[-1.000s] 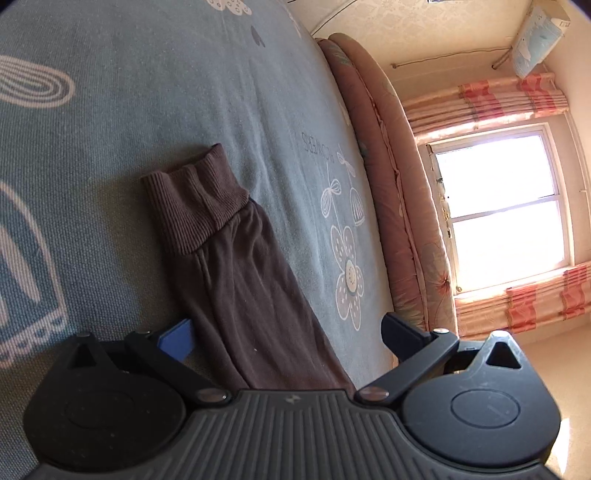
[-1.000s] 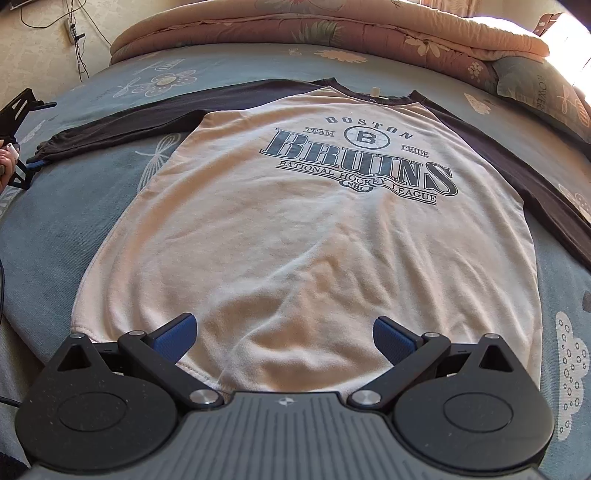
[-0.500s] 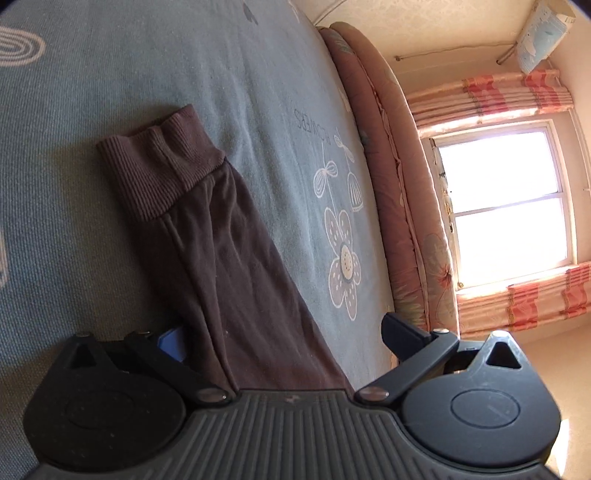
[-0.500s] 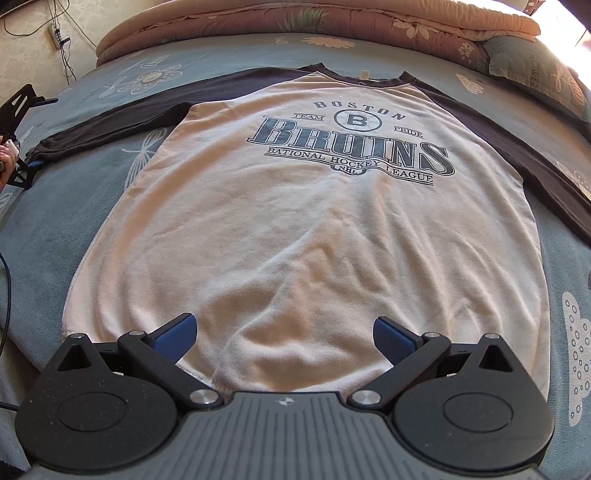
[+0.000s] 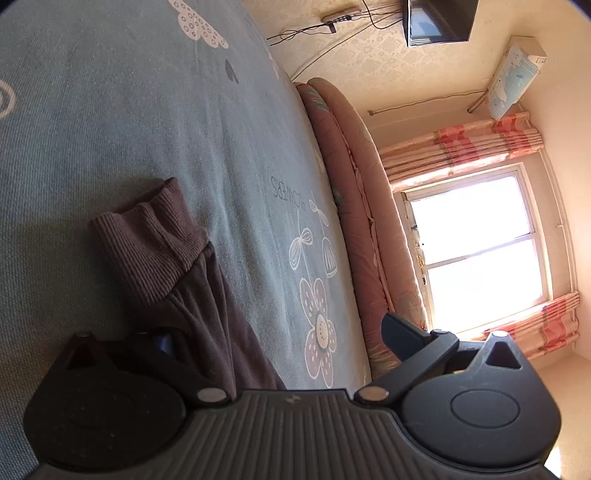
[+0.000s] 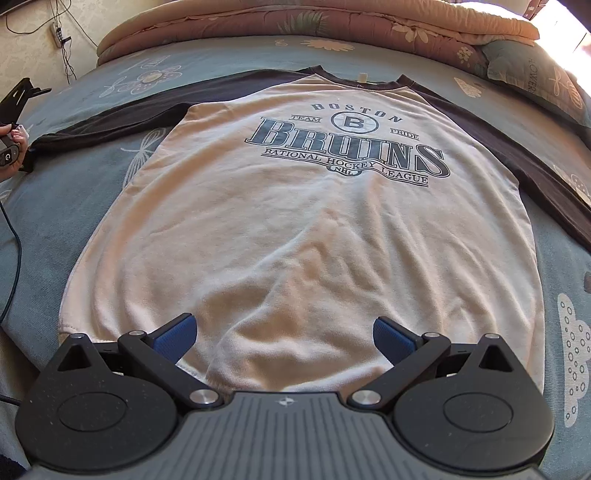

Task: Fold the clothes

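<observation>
A cream Boston Bruins shirt (image 6: 295,229) with dark brown sleeves lies flat, print up, on the blue-grey bedspread (image 6: 55,221). My right gripper (image 6: 282,338) is open, its fingers astride the shirt's bottom hem. The shirt's left sleeve (image 6: 122,118) stretches toward the left edge, where my left gripper (image 6: 14,110) shows. In the left wrist view the brown sleeve (image 5: 207,314) with its ribbed cuff (image 5: 147,243) lies between the fingers of my left gripper (image 5: 284,339), which is open. Its left pad is partly hidden by the sleeve.
A rolled pink floral quilt (image 6: 314,18) lies along the bed's far side, with a pillow (image 6: 535,81) at the right. A window with pink curtains (image 5: 480,240) and a wall television (image 5: 439,18) show in the left wrist view.
The left gripper has shifted and tilted over the sleeve, which sits deeper between its fingers. The right gripper has moved a little forward over the hem. Both stay open.
</observation>
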